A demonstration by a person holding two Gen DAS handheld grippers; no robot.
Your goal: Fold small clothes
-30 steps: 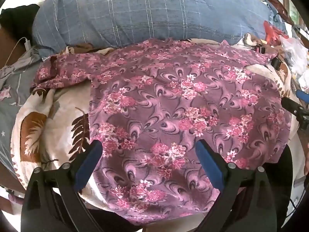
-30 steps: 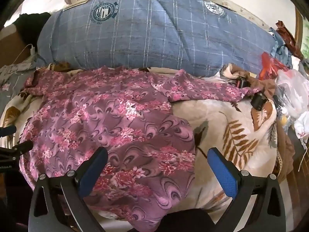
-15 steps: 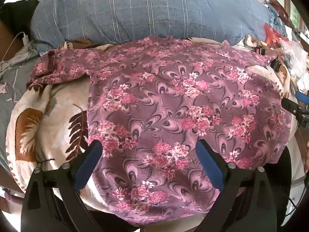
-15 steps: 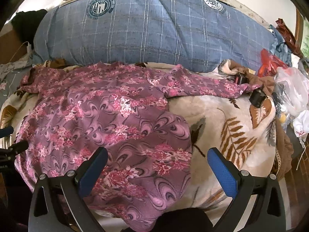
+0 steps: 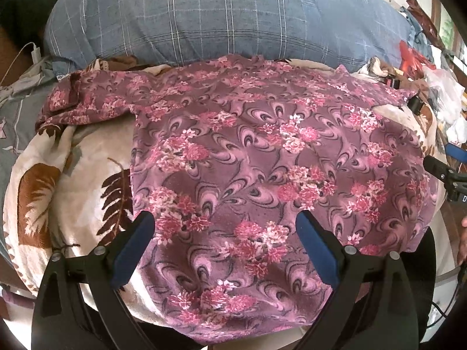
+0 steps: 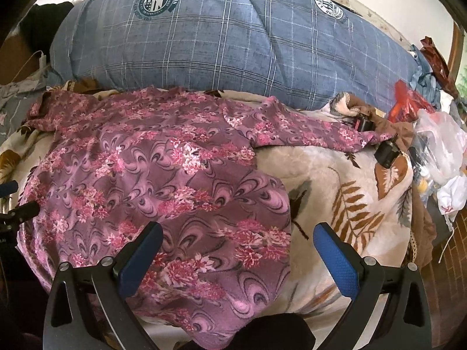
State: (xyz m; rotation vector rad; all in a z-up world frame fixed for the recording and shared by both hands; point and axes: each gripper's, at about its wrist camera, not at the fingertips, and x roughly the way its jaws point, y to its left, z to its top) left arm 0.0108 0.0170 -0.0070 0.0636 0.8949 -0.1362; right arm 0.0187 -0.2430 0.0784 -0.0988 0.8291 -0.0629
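Left wrist view: a purple floral garment [image 5: 262, 160] is seen spread flat across a cream blanket with brown leaf print [image 5: 67, 180], its sleeves stretched out to both sides. The left gripper [image 5: 226, 242] is held just above the lower part of the cloth, jaws spread wide, nothing clasped between them. A blue checked quilt [image 5: 233, 20] is piled behind the garment.

Right wrist view: the same garment [image 6: 163, 180] is shown on the left half of the blanket [image 6: 335, 180], one sleeve reaching right toward a small black object [image 6: 386, 153]. The right gripper [image 6: 238, 250] is poised over the garment's right edge, jaws parted and empty. Plastic bags [image 6: 440, 143] are heaped at far right.
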